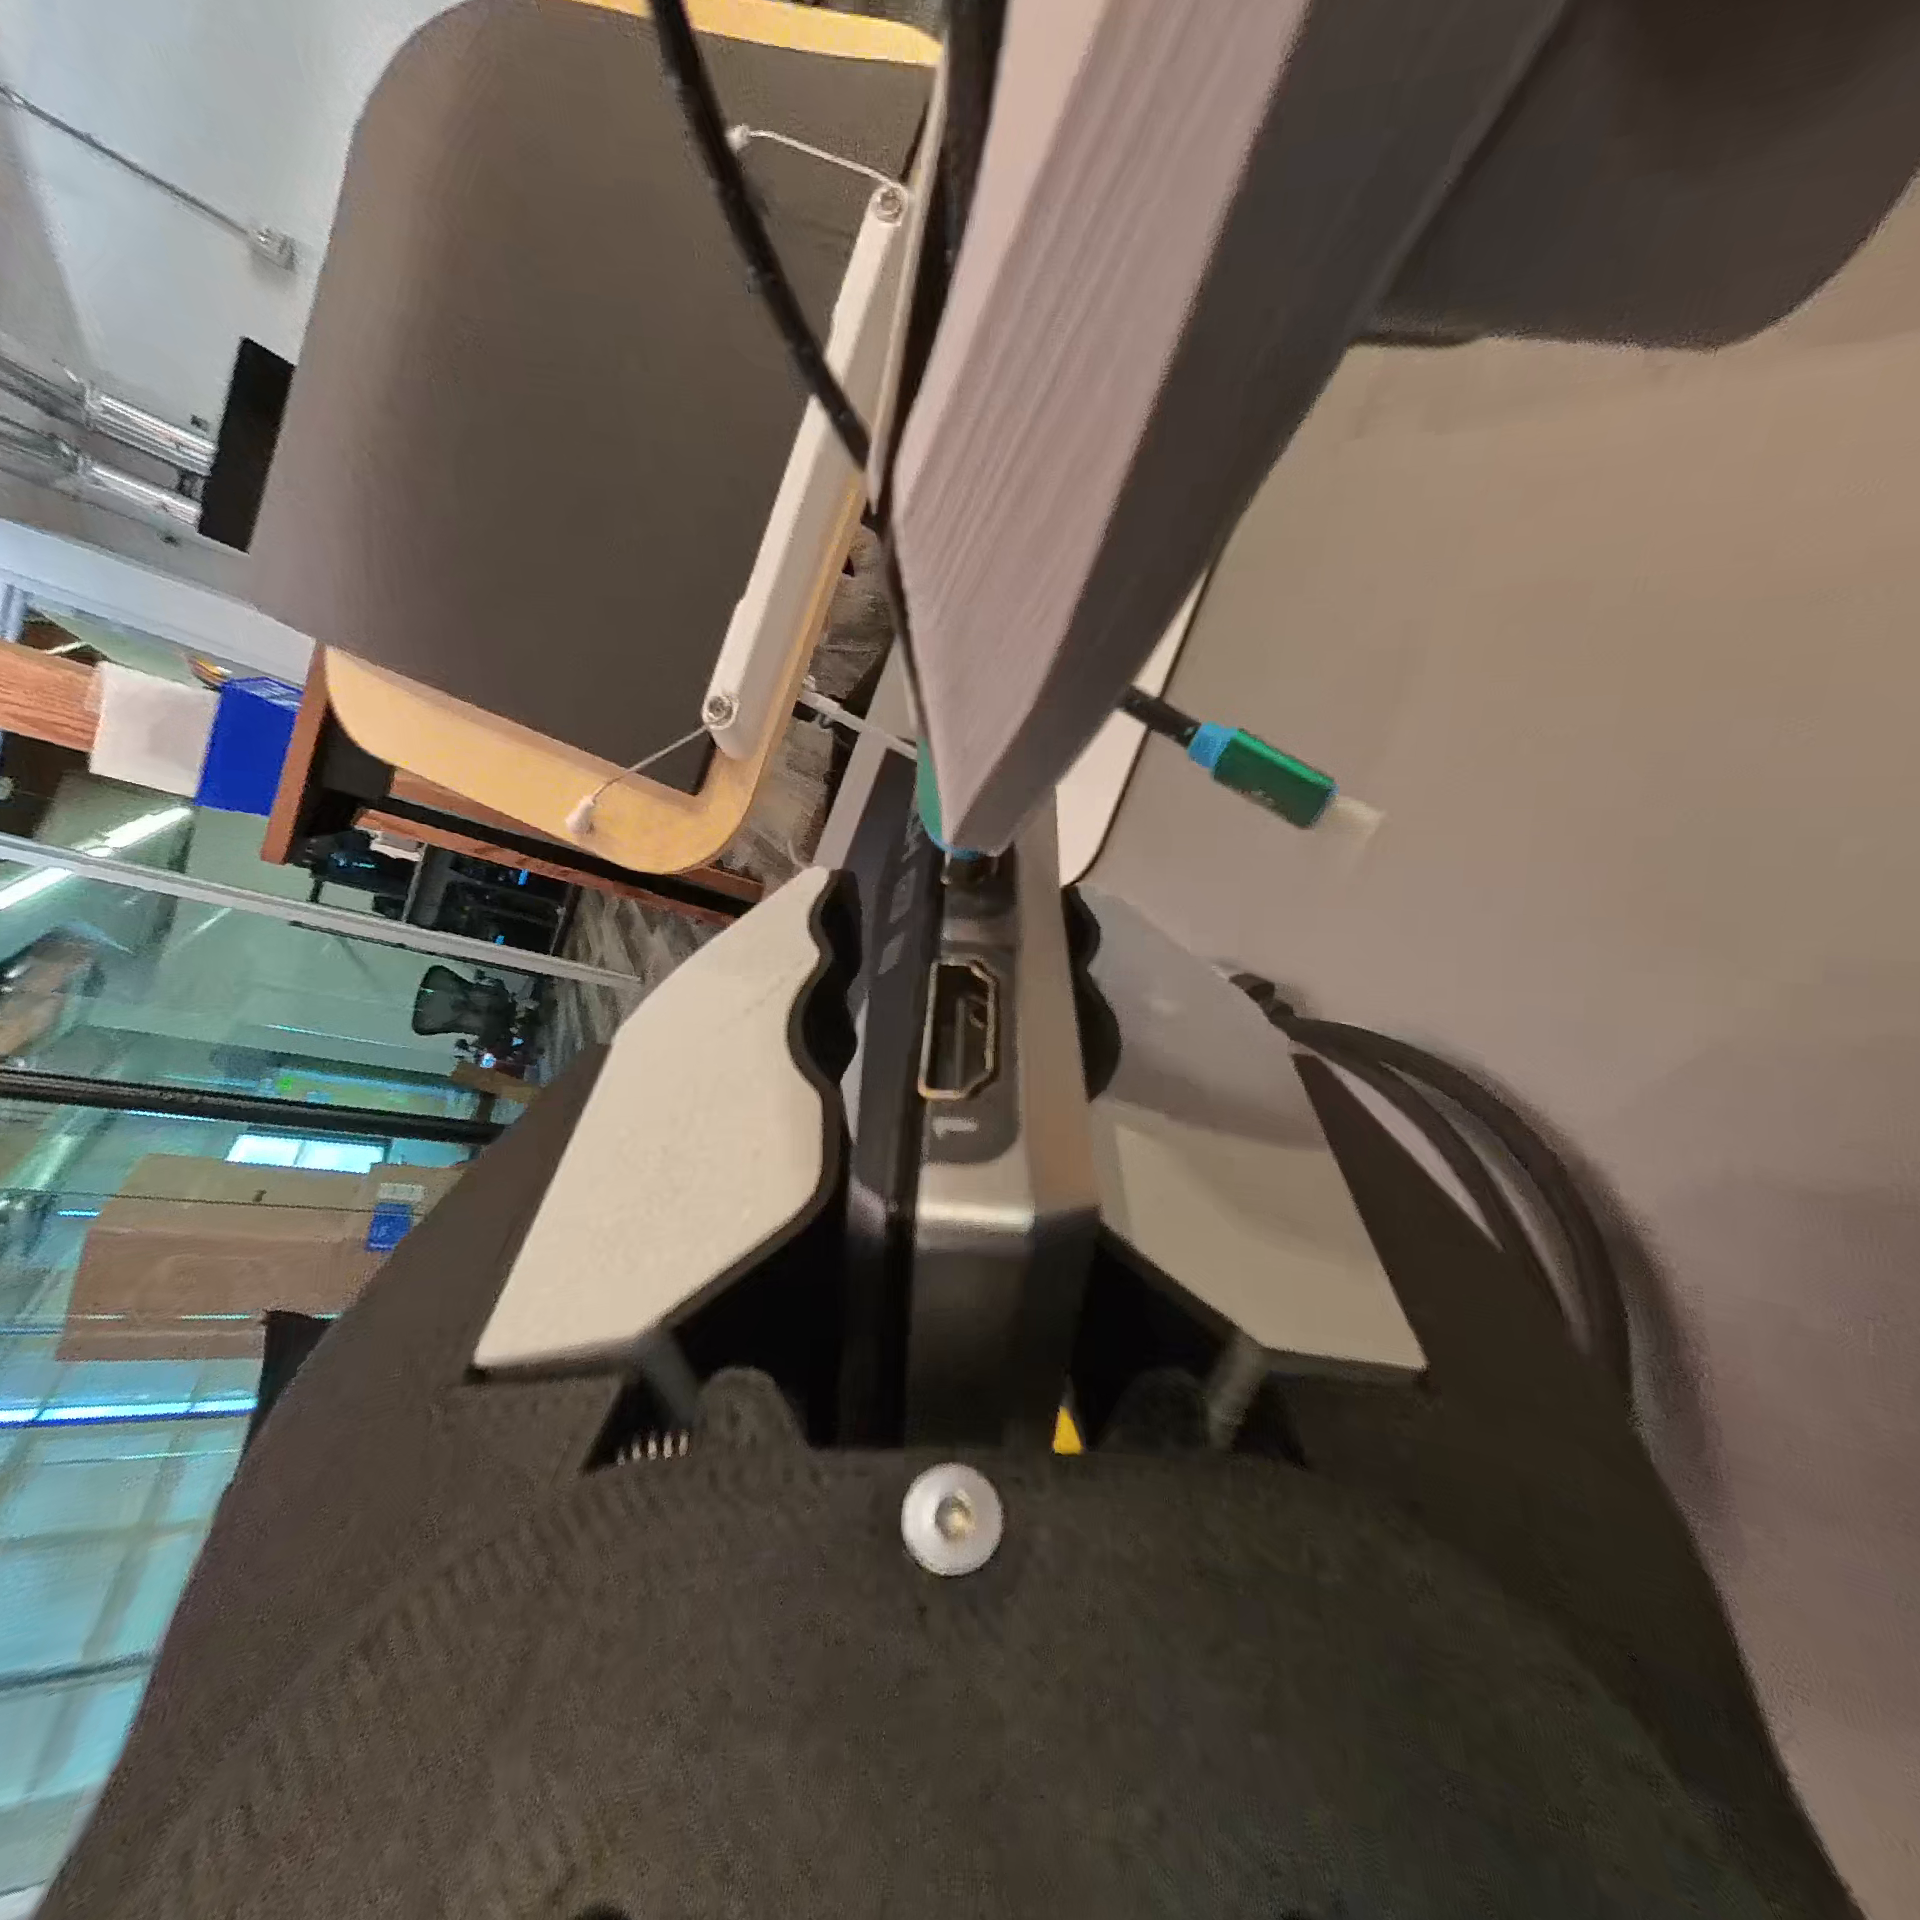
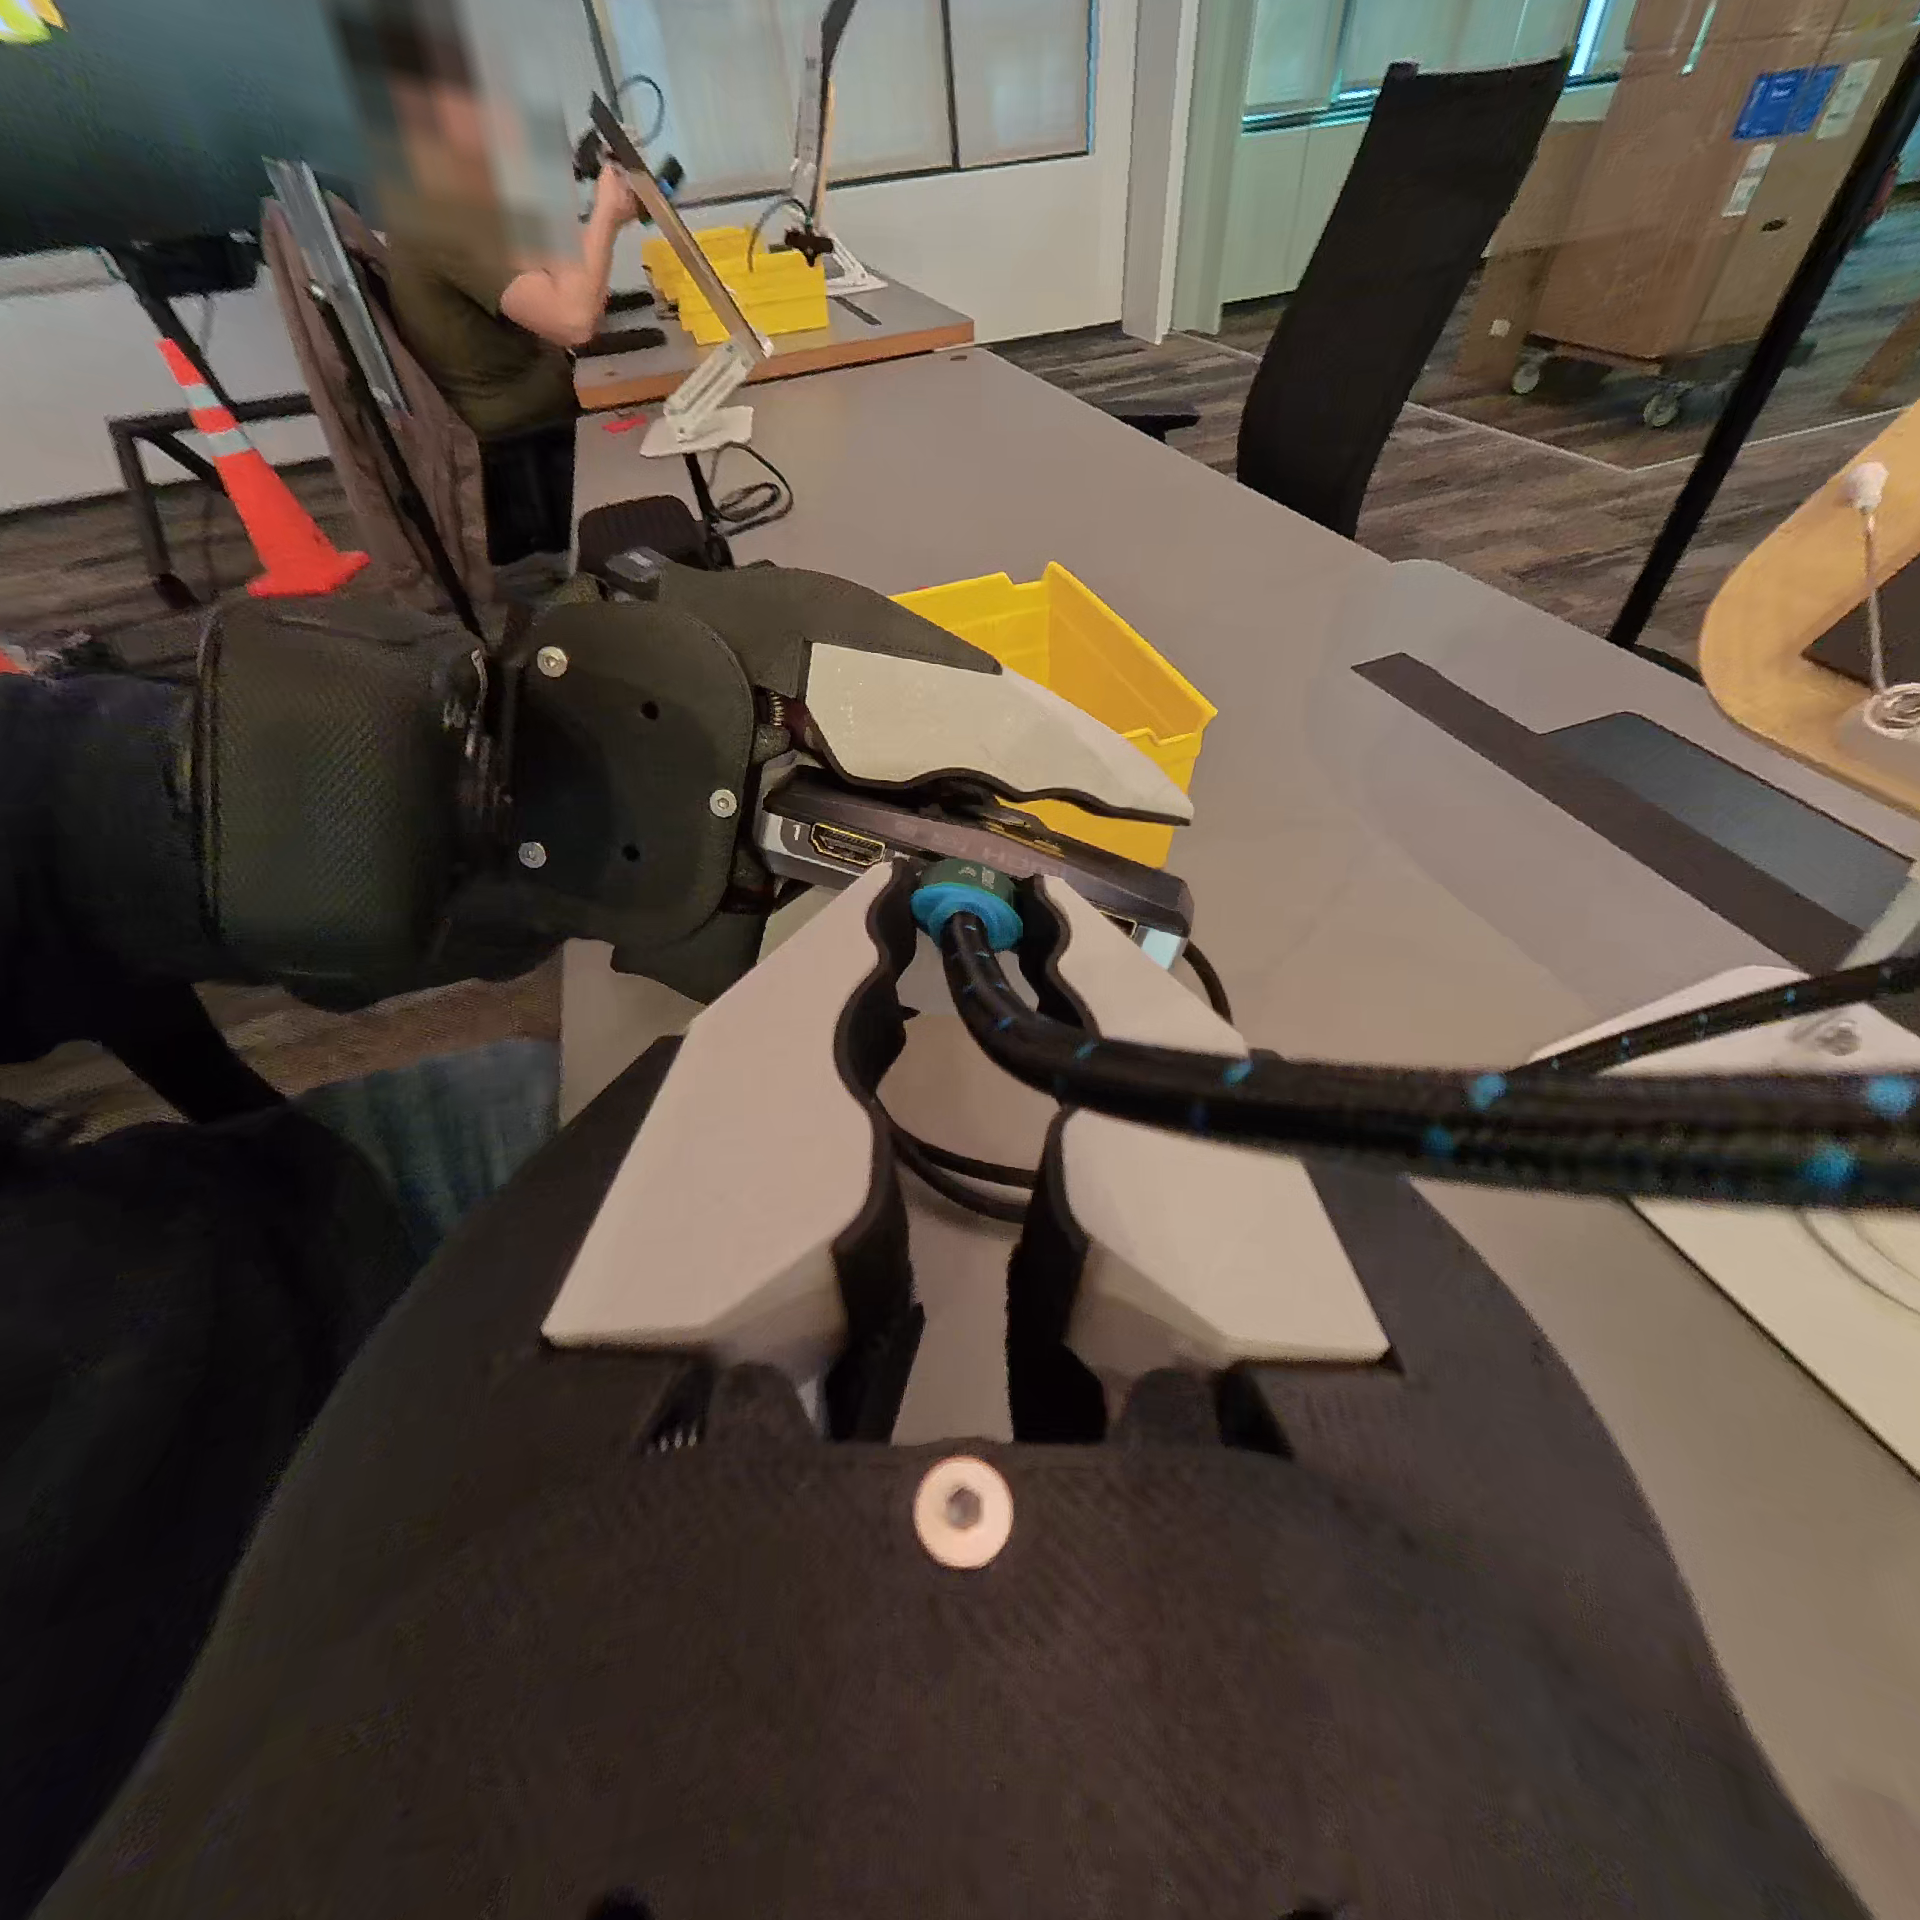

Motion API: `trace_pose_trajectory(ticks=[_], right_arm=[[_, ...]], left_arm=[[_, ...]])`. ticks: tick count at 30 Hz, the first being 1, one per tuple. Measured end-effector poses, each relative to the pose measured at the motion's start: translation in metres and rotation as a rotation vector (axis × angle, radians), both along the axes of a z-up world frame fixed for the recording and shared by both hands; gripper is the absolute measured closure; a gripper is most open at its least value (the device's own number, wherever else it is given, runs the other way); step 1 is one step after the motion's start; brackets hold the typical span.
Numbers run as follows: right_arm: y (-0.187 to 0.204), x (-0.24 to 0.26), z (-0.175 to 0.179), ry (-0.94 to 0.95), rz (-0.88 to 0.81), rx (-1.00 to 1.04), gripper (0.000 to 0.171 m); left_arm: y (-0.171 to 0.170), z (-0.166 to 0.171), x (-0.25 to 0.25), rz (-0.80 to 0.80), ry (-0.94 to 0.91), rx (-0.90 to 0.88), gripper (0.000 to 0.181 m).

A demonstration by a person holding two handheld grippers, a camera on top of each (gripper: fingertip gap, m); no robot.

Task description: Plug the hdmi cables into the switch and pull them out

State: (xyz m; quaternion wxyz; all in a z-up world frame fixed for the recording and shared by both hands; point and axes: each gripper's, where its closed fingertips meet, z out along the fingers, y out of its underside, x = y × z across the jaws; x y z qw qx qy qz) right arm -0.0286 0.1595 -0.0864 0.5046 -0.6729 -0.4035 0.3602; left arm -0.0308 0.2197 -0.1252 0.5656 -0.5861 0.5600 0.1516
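Now 1 switch (image 2: 997,847) in left gripper (image 2: 1049,800), 2 HDMI plugs (image 1: 1262,779).

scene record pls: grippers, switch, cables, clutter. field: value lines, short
left gripper: shut on the HDMI switch, held off the table
right gripper: fingers either side of the green plug; grip cannot be told
green plug: at the switch's port face, braided black cable trailing right
empty port: open, next to the plug
spare green HDMI plug: loose, unplugged, farther off in the left wrist view
yellow bin: on the grey table, behind the switch
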Motion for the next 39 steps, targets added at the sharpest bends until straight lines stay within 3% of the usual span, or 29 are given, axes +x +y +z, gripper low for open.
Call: trace_pose_trajectory(ticks=[7,10,13,14,15,23,30,32,35,39], right_arm=[[0.002,-0.001,-0.007,-0.035,0.000,0.019,0.153],[0.009,0.009,-0.010,-0.028,-0.019,0.007,0.154],[0.008,0.012,-0.006,-0.034,-0.015,0.021,0.154],[0.006,0.011,-0.006,-0.039,-0.004,0.024,0.154],[0.005,0.010,-0.004,-0.021,-0.005,0.030,0.154],[0.008,0.009,-0.005,-0.025,-0.060,0.008,0.154],[0.004,0.015,0.002,0.097,0.031,-0.093,0.153],[0.009,0.016,-0.002,0.008,-0.066,-0.026,0.154],[0.015,0.037,0.015,-0.146,-0.283,0.182,0.156],[0.004,0.021,0.006,-0.142,-0.192,0.132,0.154]], left_arm=[[-0.009,-0.007,0.004,-0.106,0.014,-0.030,0.142],[-0.023,-0.001,0.010,-0.191,0.006,-0.023,0.112],[-0.031,-0.002,0.017,-0.209,0.011,-0.057,0.128],[-0.028,0.002,0.015,-0.184,0.003,-0.032,0.150],[-0.027,0.007,0.014,-0.172,-0.015,-0.024,0.158],[-0.023,0.006,0.009,-0.084,-0.066,-0.038,0.158],[-0.028,0.013,0.013,-0.107,-0.076,-0.015,0.156],[-0.024,0.009,0.013,-0.093,-0.095,-0.034,0.156],[0.006,0.003,-0.023,0.060,-0.128,-0.070,0.158],[0.006,0.013,-0.021,0.045,-0.146,-0.055,0.158]])
